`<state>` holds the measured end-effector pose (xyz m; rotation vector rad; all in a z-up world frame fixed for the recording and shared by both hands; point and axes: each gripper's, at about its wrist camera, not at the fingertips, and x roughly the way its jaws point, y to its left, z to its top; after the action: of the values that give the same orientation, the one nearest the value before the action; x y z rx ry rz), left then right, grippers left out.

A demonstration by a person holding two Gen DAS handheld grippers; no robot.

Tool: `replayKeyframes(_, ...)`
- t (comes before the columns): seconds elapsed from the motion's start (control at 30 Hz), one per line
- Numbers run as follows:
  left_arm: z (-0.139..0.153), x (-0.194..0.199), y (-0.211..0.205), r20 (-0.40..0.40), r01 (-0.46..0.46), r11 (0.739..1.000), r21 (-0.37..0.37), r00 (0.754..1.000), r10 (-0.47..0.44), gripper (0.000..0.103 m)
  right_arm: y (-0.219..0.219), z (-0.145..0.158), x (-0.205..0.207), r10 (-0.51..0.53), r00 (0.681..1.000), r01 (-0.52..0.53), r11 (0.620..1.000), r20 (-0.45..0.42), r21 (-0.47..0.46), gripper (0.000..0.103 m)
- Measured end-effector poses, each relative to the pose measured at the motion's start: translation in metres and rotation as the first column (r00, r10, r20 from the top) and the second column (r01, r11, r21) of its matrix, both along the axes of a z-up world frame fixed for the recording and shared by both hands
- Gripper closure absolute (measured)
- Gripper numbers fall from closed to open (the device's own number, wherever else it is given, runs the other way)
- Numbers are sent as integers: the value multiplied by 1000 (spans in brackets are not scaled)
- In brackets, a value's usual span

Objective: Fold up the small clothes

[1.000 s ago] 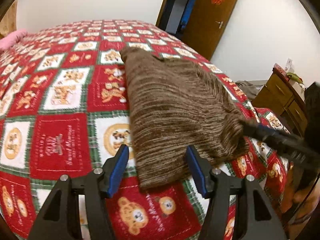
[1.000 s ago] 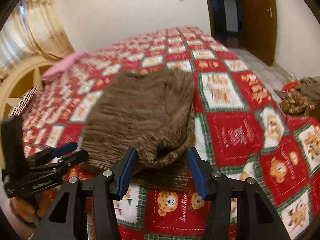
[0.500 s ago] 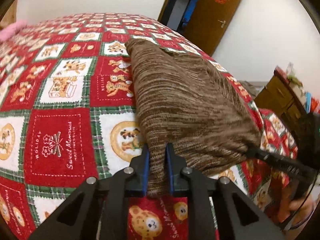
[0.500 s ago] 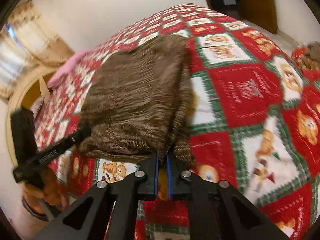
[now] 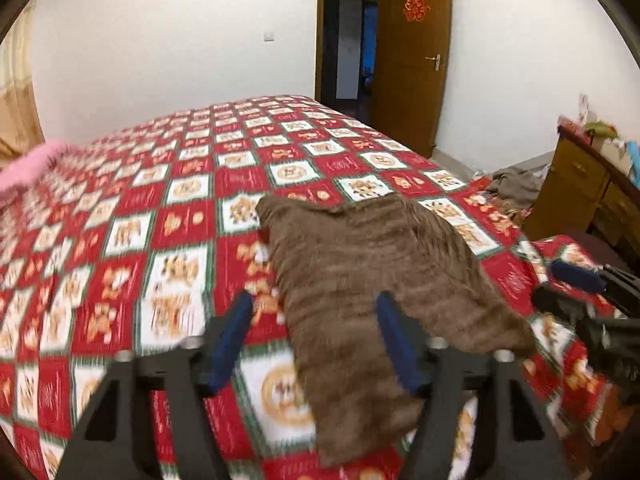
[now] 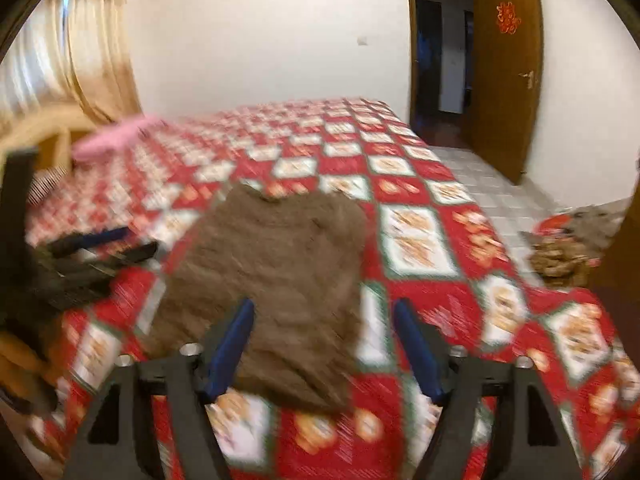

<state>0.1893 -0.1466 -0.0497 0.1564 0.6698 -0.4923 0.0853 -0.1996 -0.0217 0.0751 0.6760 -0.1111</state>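
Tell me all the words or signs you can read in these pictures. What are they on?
Red paper sign on the brown door: an ornate character, too blurred to read for sure.
Bedspread: its squares hold bears and what may be writing, all too blurred to read.
Brown knit garment: no words or label showing.
Nothing else readable in either view.

A: What covers the bed?
B: A quilt (image 5: pixel 132 236) of red and white squares with bear prints and green borders.
A: Anything at its far side?
B: A pink pillow (image 6: pixel 116 138), just in front of a tan curtain (image 6: pixel 100 44).
A: And the doorway?
B: A brown door (image 5: pixel 414 56) stands open, a red paper ornament (image 5: pixel 417 6) on it. A wooden dresser (image 5: pixel 580 196) stands at the right, with crumpled clothes (image 5: pixel 516 186) beside it.
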Motion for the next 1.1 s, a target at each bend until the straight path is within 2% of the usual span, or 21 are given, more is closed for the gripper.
replayKeyframes(0.03,-6,7,-8,-2,-19,999,39,1000,20,66,1,-2,10,-1,1000,1,1000,-20,9,102)
replayKeyframes(0.1,-17,15,-16,-25,-42,997,63,999,43,71,-1,-13,33,-5,999,8,999,-49,53,103)
replayKeyframes(0.2,-34,25,-20,-47,-85,991,105,995,90,71,-3,-41,55,1,994,10,995,-109,104,103)
replayKeyframes(0.27,-41,28,-20,-64,-97,989,109,992,105,71,-10,-68,65,-8,983,44,980,-183,192,103)
replayKeyframes(0.3,-44,29,-21,-66,-103,988,115,992,111,71,-15,-76,65,-7,986,49,966,-164,253,103)
replayKeyframes(0.37,-46,28,-24,-55,-101,987,128,993,109,70,-19,-79,60,-8,991,47,956,-133,290,103)
replayKeyframes(0.57,-47,32,-27,-58,-110,986,124,991,118,67,-17,-75,55,28,991,11,958,-130,286,103)
replayKeyframes(0.6,-46,32,-26,-65,-109,986,123,991,117,66,-18,-73,53,36,990,5,955,-134,298,103)
replayKeyframes(0.63,-45,32,-26,-66,-109,986,126,991,118,60,-22,-70,52,36,990,8,948,-134,317,103)
replayKeyframes(0.67,-44,33,-25,-64,-112,985,130,991,121,49,-28,-65,48,25,993,17,936,-115,351,102)
replayKeyframes(0.7,-42,34,-24,-64,-116,985,130,990,125,42,-38,-59,44,2,997,26,922,-72,387,102)
replayKeyframes(0.73,-40,35,-23,-68,-117,986,117,990,126,33,-50,-52,36,-32,999,39,906,-23,422,102)
replayKeyframes(0.77,-37,37,-20,-81,-114,990,84,989,120,31,-56,-48,32,-59,998,55,897,-5,439,100)
replayKeyframes(0.83,-33,41,-18,-109,-104,994,32,988,107,30,-75,-44,30,-107,994,102,878,-15,467,98)
replayKeyframes(0.93,-25,48,-16,-140,-74,995,-68,988,64,30,-90,-48,34,-123,991,134,862,-56,489,98)
replayKeyframes(0.97,-23,49,-16,-141,-64,994,-93,989,51,30,-95,-51,34,-118,991,132,843,-59,521,97)
replayKeyframes(1.03,-21,54,-18,-145,-44,989,-144,989,23,29,-106,-61,37,-109,991,135,791,-79,597,74)
replayKeyframes(1.07,-22,56,-20,-149,-40,987,-154,989,17,28,-109,-65,38,-106,992,128,760,-72,637,41)
replayKeyframes(1.1,-23,60,-23,-157,-36,986,-161,988,11,25,-111,-67,39,-120,991,125,740,-53,661,25)
